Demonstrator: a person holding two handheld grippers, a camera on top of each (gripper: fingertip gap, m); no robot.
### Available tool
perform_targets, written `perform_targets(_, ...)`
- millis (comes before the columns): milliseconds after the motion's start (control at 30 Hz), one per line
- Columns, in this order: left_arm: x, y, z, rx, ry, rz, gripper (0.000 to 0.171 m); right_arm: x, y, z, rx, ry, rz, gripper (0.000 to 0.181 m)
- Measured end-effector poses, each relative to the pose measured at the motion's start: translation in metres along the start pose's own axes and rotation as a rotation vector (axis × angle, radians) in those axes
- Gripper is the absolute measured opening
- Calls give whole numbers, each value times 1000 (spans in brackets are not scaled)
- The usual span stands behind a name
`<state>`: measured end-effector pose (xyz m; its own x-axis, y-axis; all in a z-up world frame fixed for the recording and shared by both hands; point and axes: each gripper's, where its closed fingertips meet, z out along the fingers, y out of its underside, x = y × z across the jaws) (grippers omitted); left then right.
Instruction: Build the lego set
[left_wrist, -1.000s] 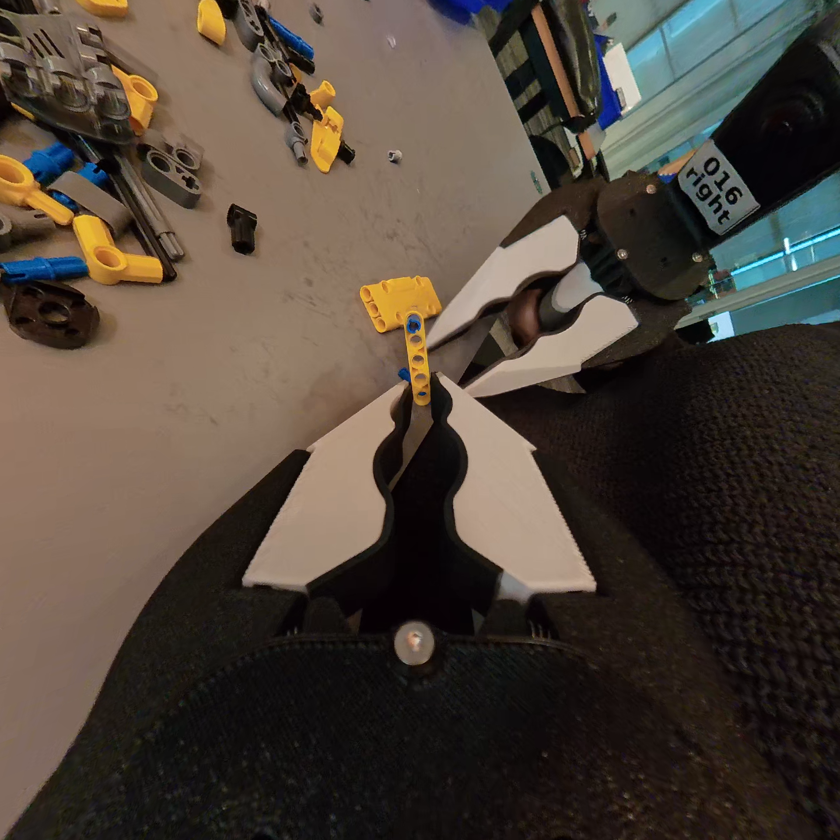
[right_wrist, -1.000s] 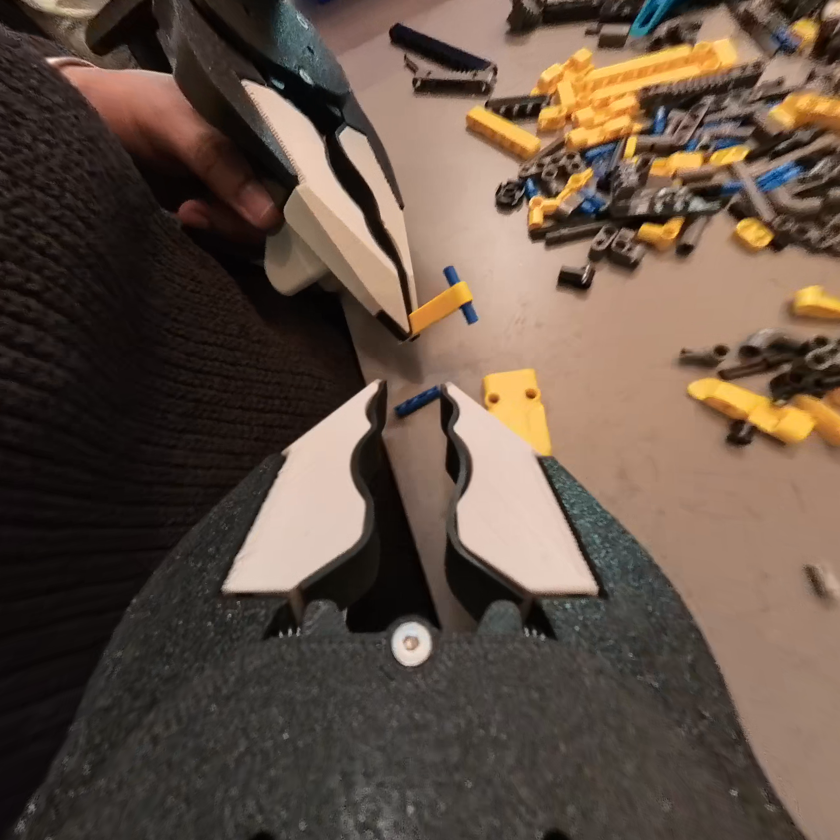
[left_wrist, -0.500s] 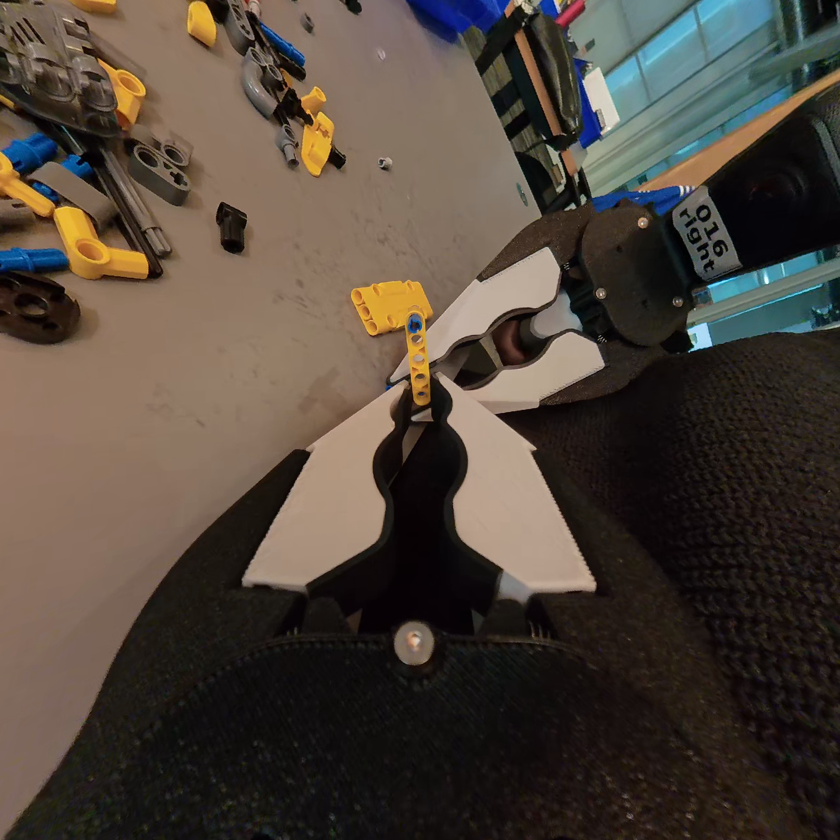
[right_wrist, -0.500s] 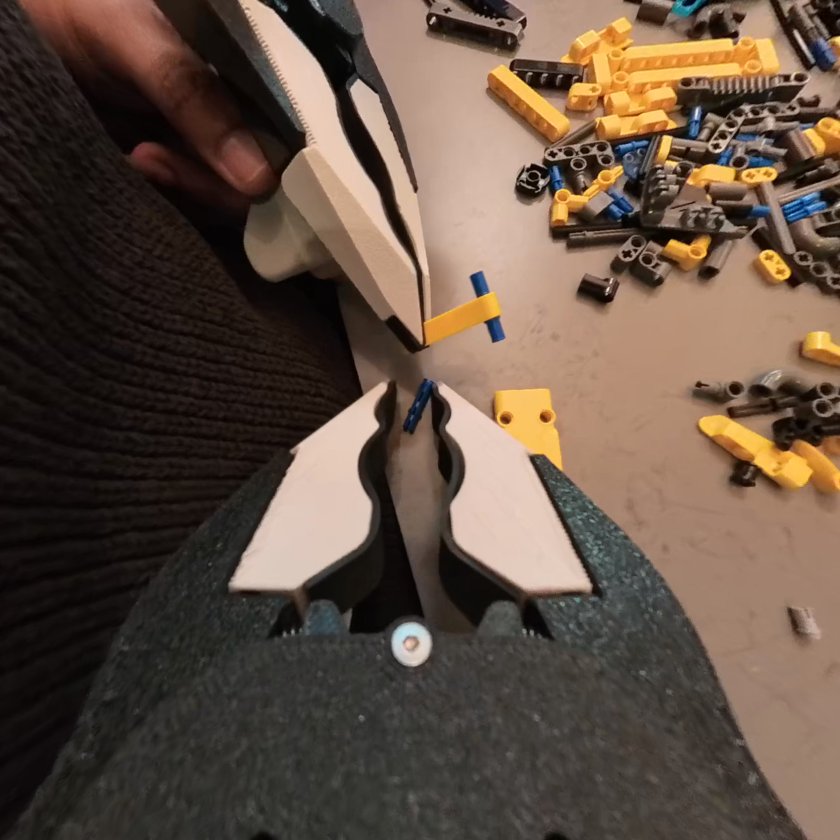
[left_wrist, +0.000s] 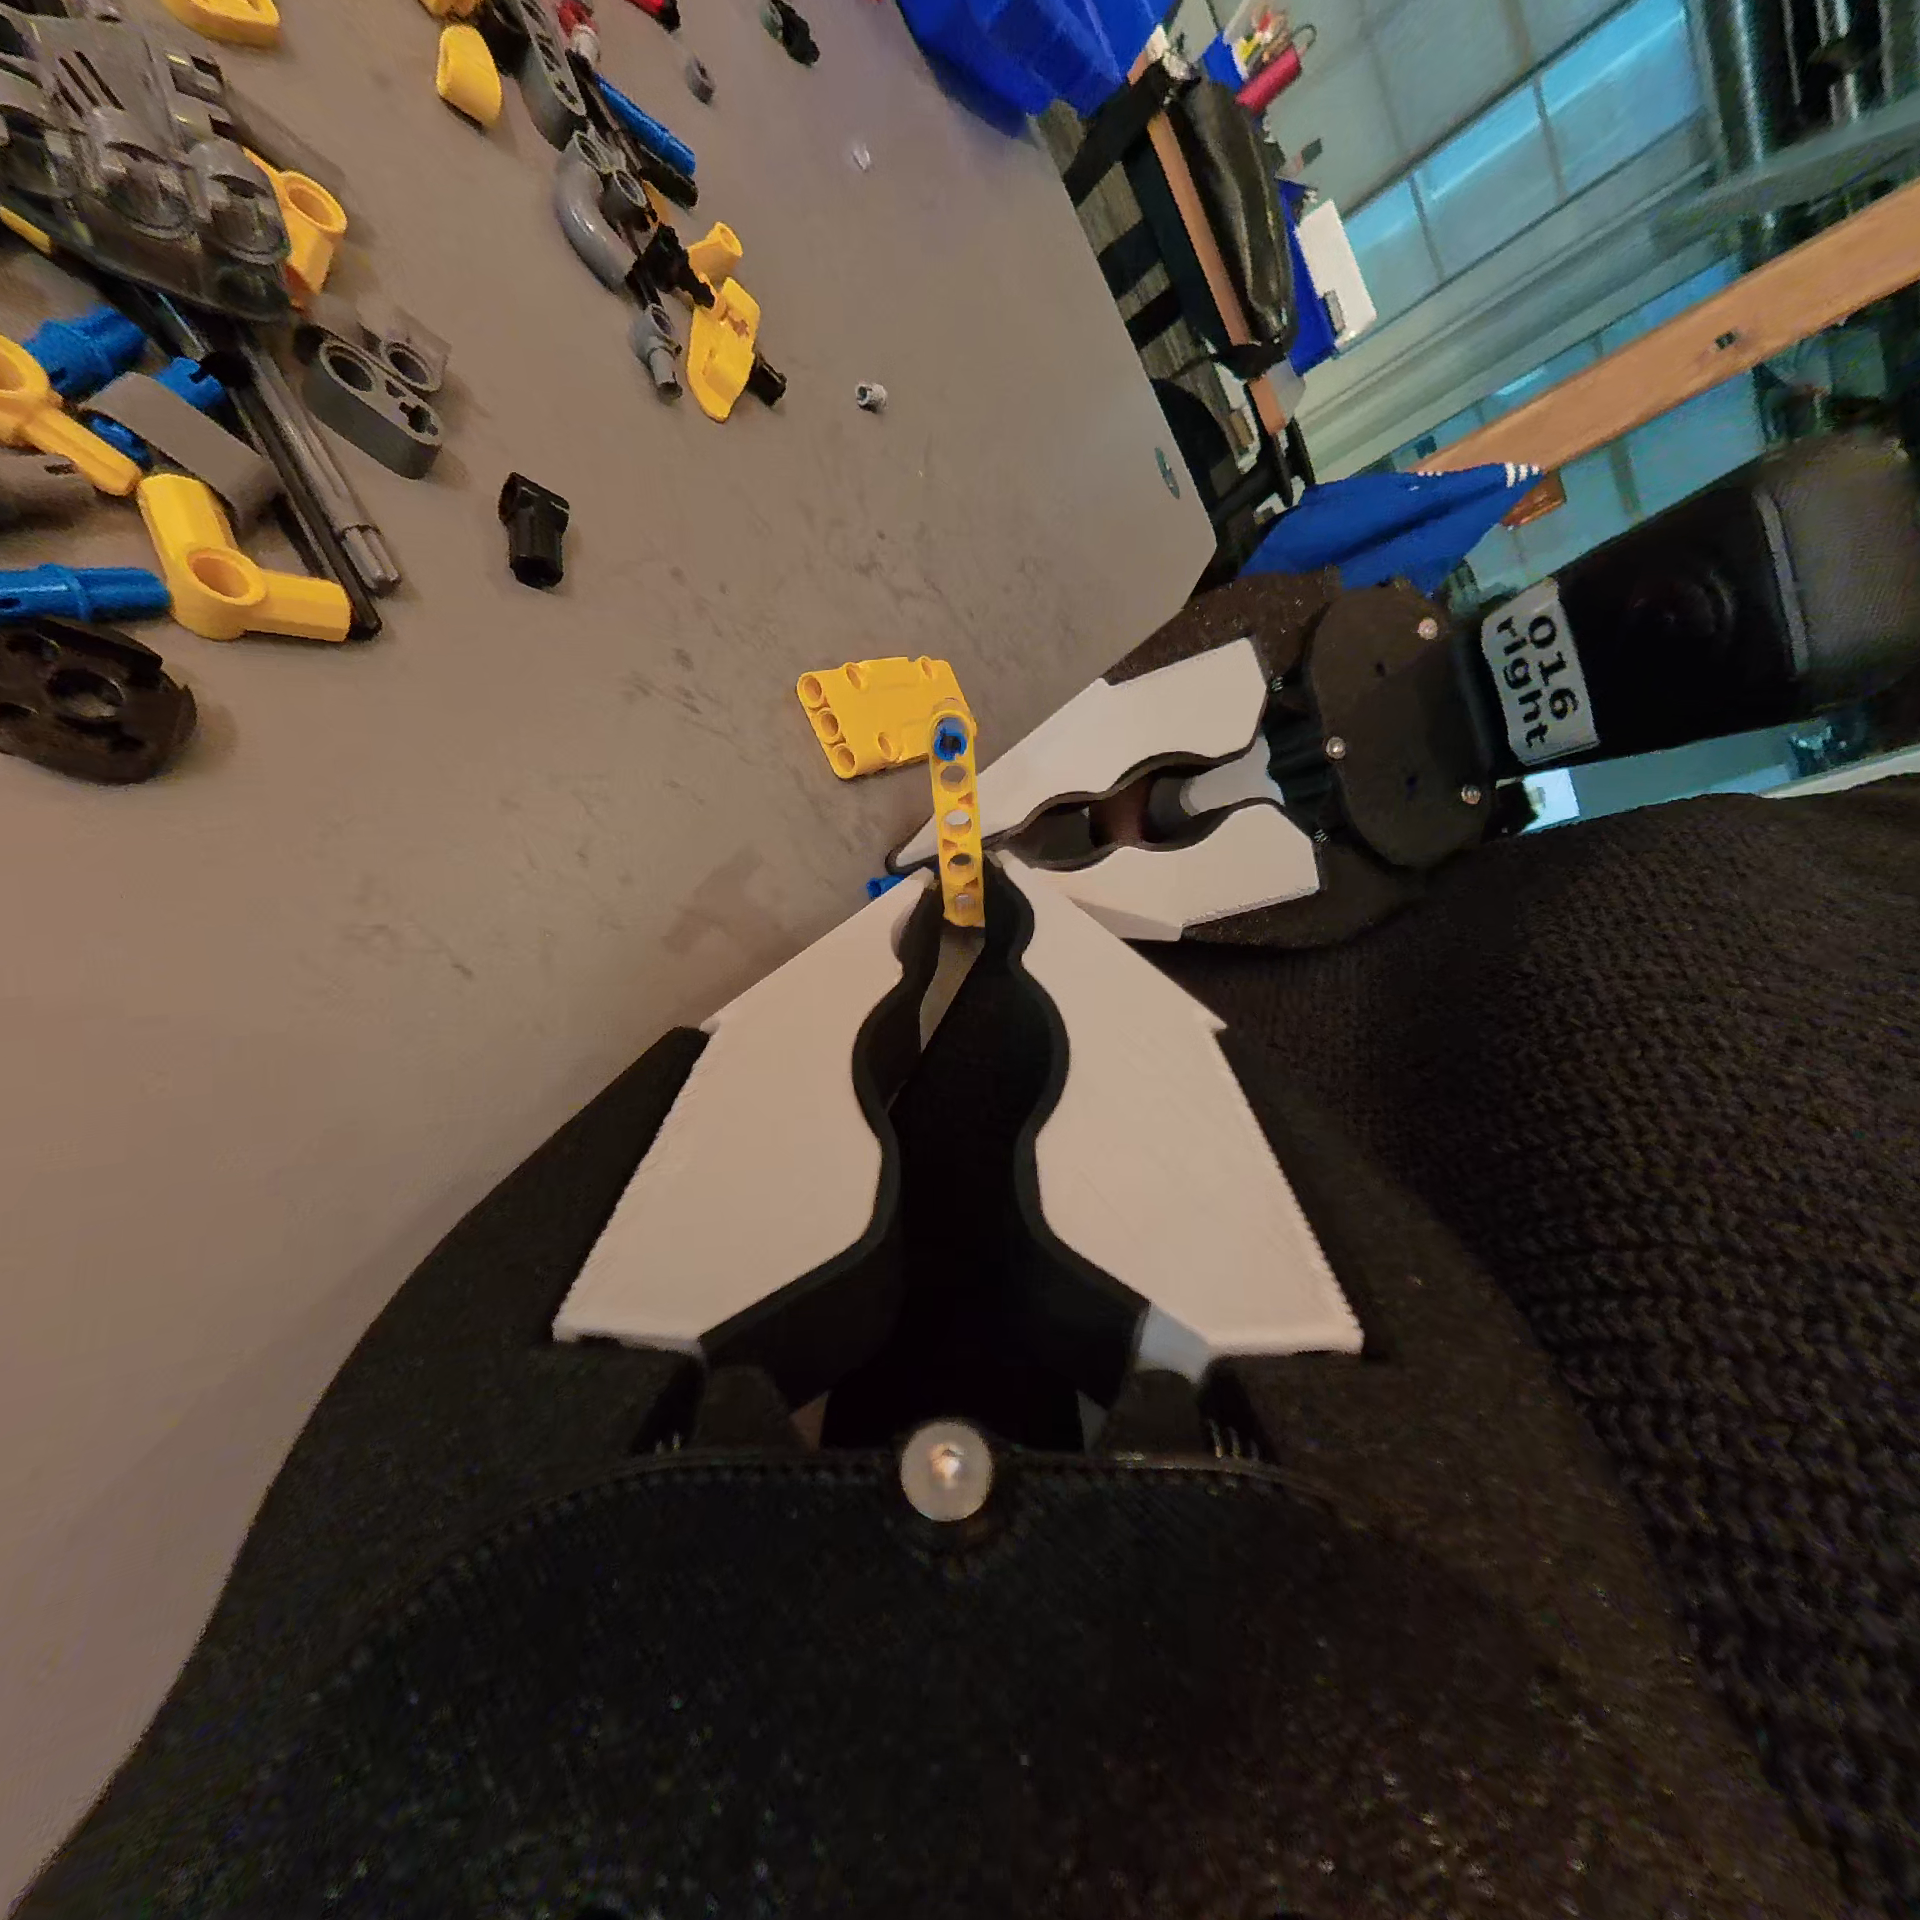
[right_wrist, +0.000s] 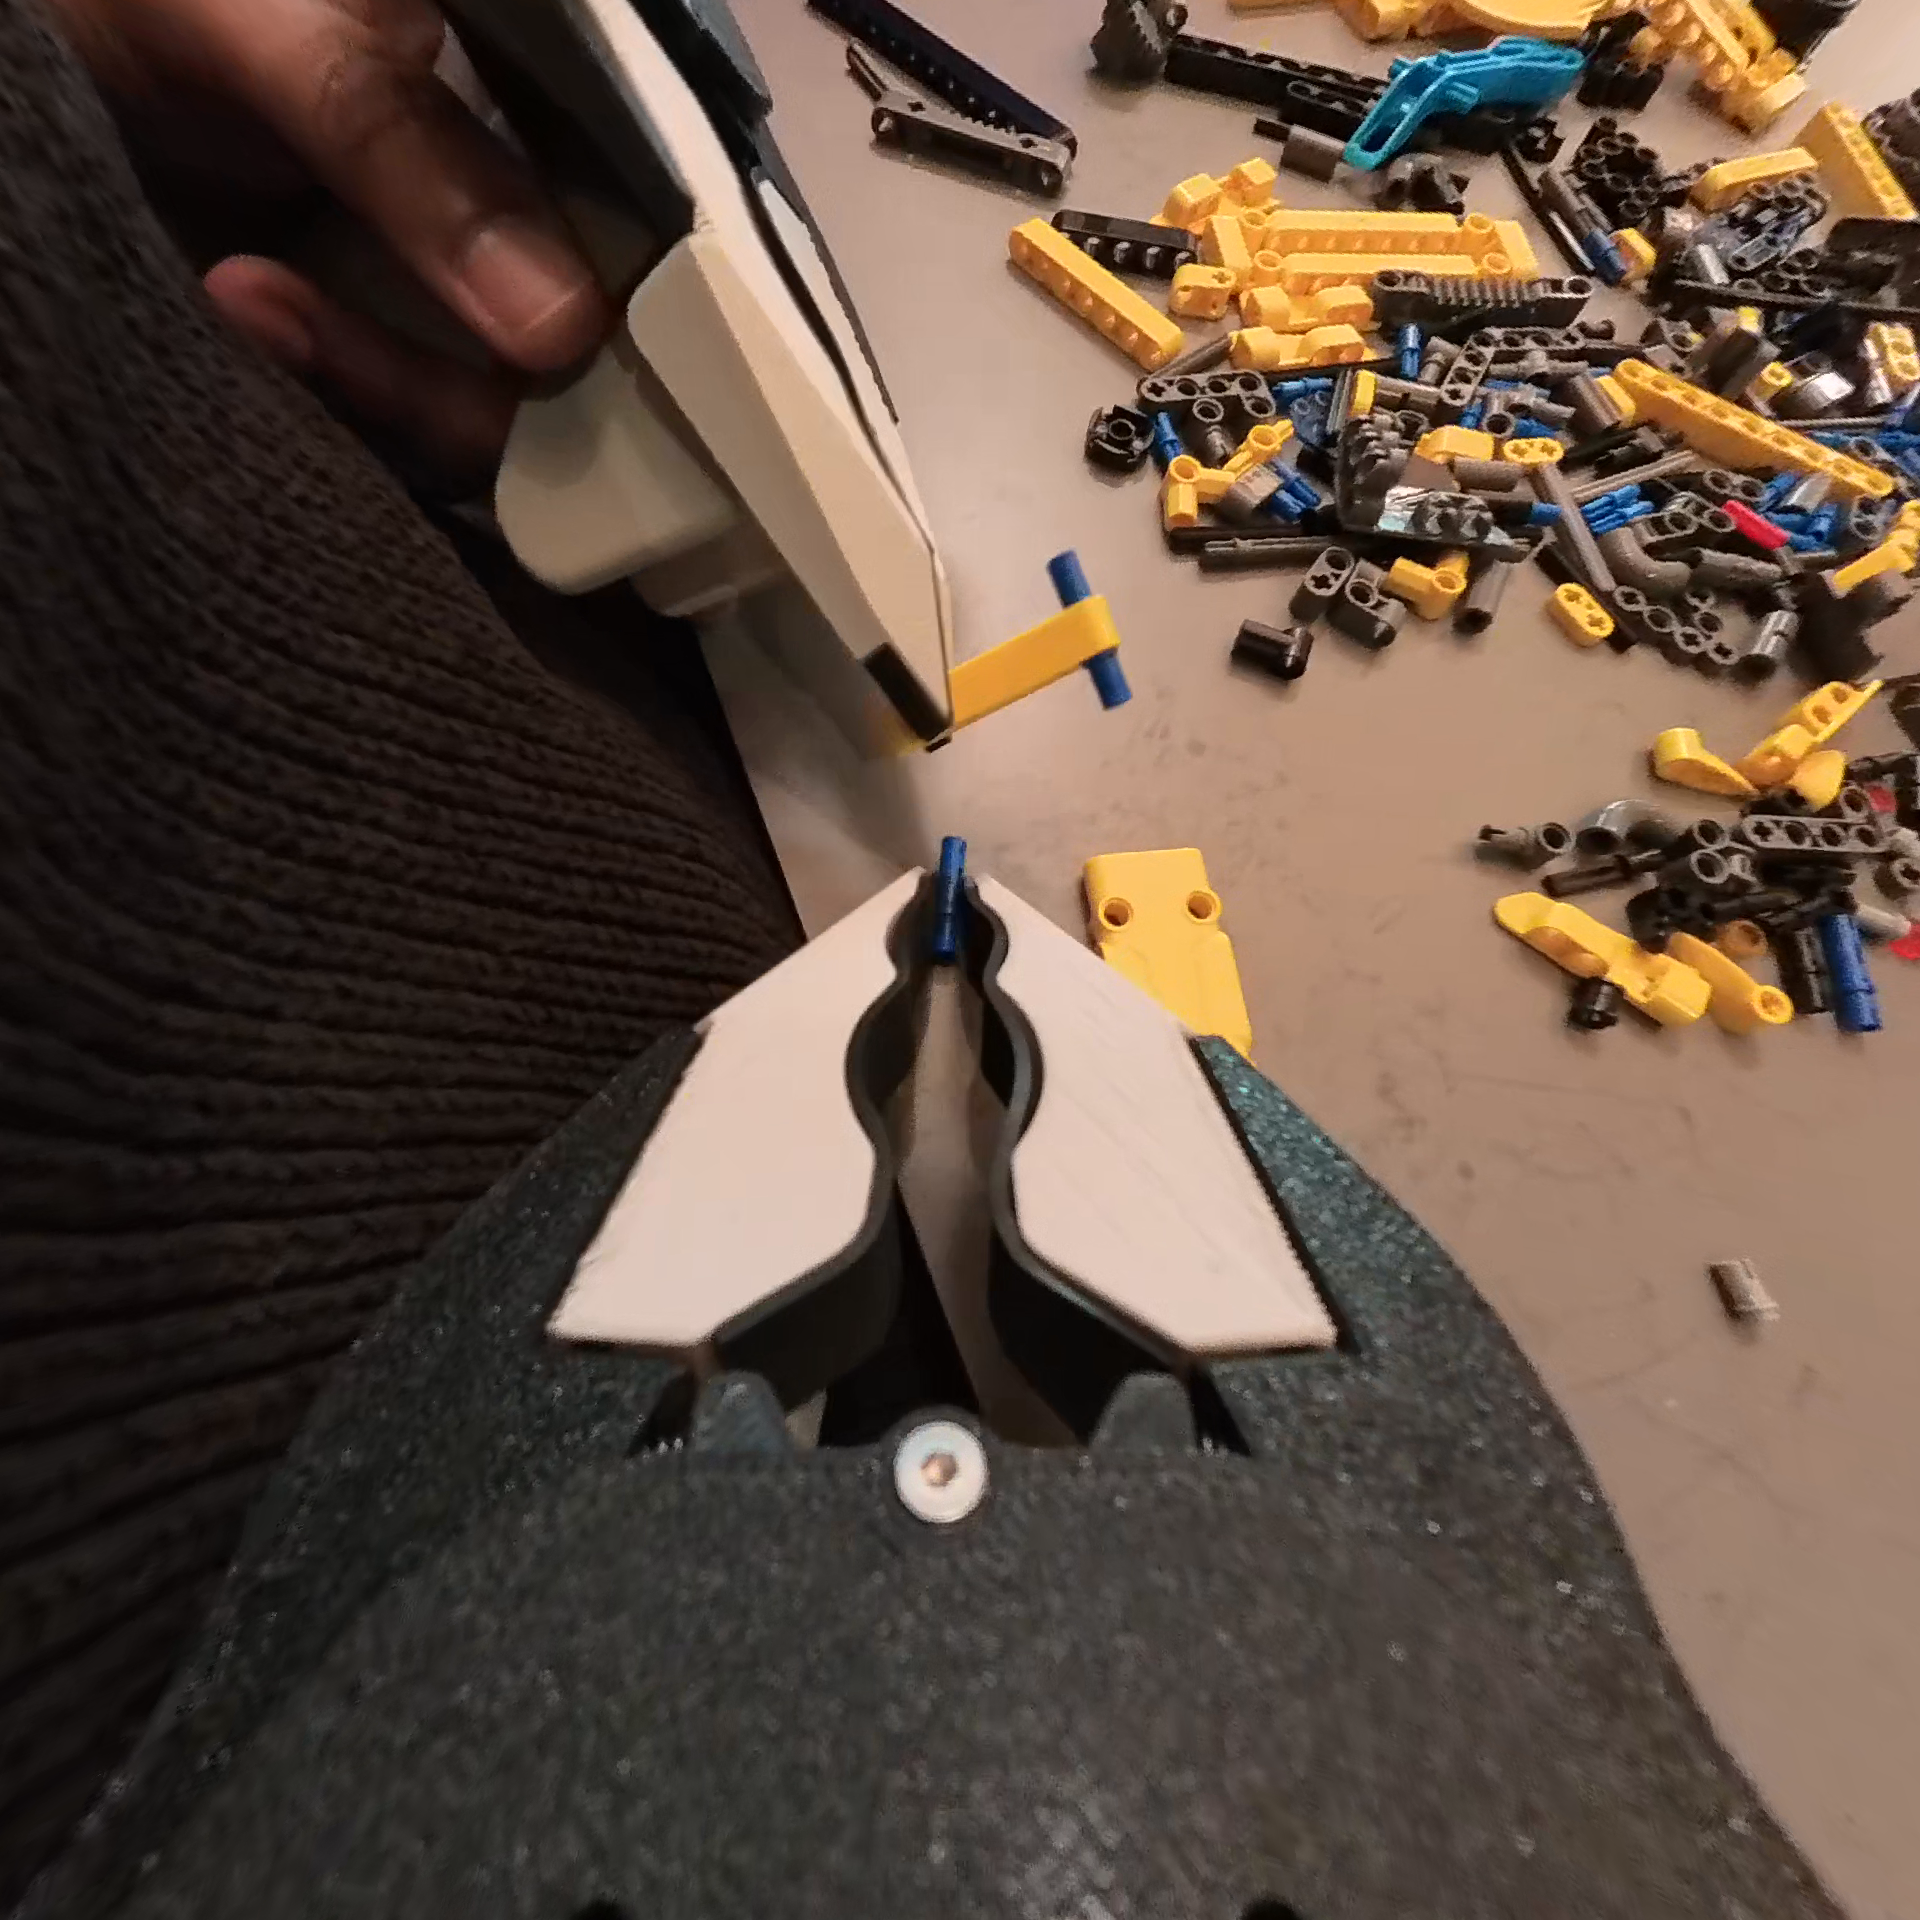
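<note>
My left gripper (left_wrist: 961, 902) is shut on a thin yellow beam (left_wrist: 957, 821) with a blue pin (left_wrist: 948, 740) through its far hole; the beam sticks out past the fingertips. It also shows in the right wrist view (right_wrist: 1029, 660), held by the left gripper (right_wrist: 930, 717). My right gripper (right_wrist: 948, 896) is shut on a small blue pin (right_wrist: 945, 902) at the table's near edge, just below the beam. In the left wrist view the right gripper (left_wrist: 904, 860) lies right of the beam, jaws closed. A yellow panel piece (left_wrist: 878, 715) lies flat beside them, and also shows in the right wrist view (right_wrist: 1164, 935).
Loose yellow, grey, blue and black pieces lie in a big pile at the upper right (right_wrist: 1507, 364), with a smaller cluster (right_wrist: 1714, 914) at right. A grey and yellow built assembly (left_wrist: 135, 166) sits at upper left. A person's hand (right_wrist: 416, 239) and dark knit sleeve (right_wrist: 312, 831) are close by.
My right gripper has closed on the blue pin, which lay loose between its open jaws a second ago, and turned it upright. The left gripper keeps holding the yellow beam.
</note>
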<state>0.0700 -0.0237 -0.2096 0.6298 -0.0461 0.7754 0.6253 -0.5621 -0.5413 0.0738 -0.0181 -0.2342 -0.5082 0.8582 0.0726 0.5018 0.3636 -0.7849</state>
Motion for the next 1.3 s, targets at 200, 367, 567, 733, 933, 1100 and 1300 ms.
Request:
perform_targets(200, 12, -18, -12, 109, 183, -187, 4, -2, -18, -8, 134, -61, 92, 3)
perform_targets(367, 27, -15, -18, 108, 322, -238, 4, -5, -55, -33, 341, -189, 257, 3)
perform_targets(567, 41, -1, -20, 58, 405, -228, 4, -28, -47, -34, 296, -272, 223, 3)
perform_targets(733, 39, 11, -16, 23, 397, -290, 4, -38, -40, -34, 265, -313, 191, 3)
perform_targets(933, 40, 15, -16, 4, 385, -295, 4, -40, -38, -37, 263, -322, 174, 3)
perform_targets(1100, 42, 18, -14, -14, 388, -297, 4, -40, -38, -38, 277, -338, 191, 3)
perform_targets(1300, 43, 21, -13, -31, 372, -281, 3, -45, -35, -37, 253, -365, 187, 3)
